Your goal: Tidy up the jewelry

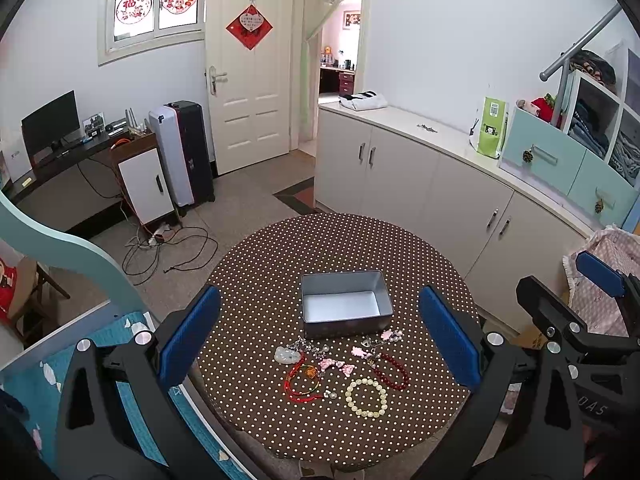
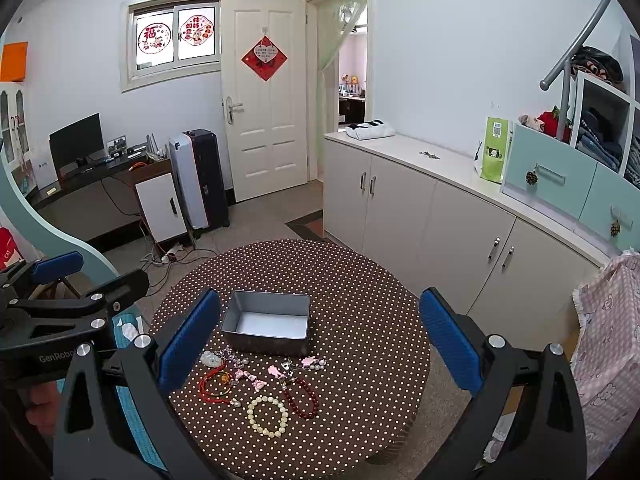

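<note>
Cream bead bracelet point(image 1: 366, 397) on the dotted table point(image 1: 256, 420), well below both wide-spread grippers, left point(image 1: 320, 336) and right point(image 2: 320, 338).

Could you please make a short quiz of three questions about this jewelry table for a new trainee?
1. True or false: the metal tin already holds some jewelry.
2. Which bracelet lies nearest the table's front edge? A) cream bead bracelet B) dark red bead bracelet C) red cord bracelet
3. Fill in: both the left gripper and the right gripper are ____.

Key
1. False: the tin is empty and all pieces lie on the cloth in front of it.
2. A
3. open, holding nothing
</note>
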Demonstrator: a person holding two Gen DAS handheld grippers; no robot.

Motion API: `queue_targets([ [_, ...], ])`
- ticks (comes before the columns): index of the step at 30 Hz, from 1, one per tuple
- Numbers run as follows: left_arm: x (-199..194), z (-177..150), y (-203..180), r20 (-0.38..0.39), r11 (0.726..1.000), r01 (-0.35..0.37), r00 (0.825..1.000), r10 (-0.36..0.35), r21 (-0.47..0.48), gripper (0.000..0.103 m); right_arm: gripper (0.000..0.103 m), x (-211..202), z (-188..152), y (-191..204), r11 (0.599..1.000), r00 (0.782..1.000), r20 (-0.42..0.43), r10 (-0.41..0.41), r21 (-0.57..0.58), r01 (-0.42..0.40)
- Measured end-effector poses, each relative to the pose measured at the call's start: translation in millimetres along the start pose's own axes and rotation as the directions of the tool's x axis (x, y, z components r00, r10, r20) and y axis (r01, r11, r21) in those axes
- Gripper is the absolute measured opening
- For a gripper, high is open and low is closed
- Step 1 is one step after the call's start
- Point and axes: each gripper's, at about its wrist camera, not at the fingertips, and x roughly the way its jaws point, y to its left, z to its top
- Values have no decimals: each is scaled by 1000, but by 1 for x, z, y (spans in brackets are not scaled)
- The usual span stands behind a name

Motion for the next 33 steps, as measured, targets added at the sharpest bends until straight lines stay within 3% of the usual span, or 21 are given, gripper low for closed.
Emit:
queue_targets([
  [13,10,-1,7,-33,1000,12,999,-12,-2,98,96,13,-2,1,1000,999,-52,13,27,-12],
  [24,26,-9,16,-109,1000,14,994,-16,-17,98,96,29,-12,6,998,989,-141,35,55,-27],
  [30,41,-18,22,-191,1000,2,982,-6,-20,98,96,44,-20,6,996,974,-222,54,77,-38],
  [33,54,-26,22,-253,1000,-18,967,16,-8,98,96,57,-29,6,995,954,-293,66,91,-41],
])
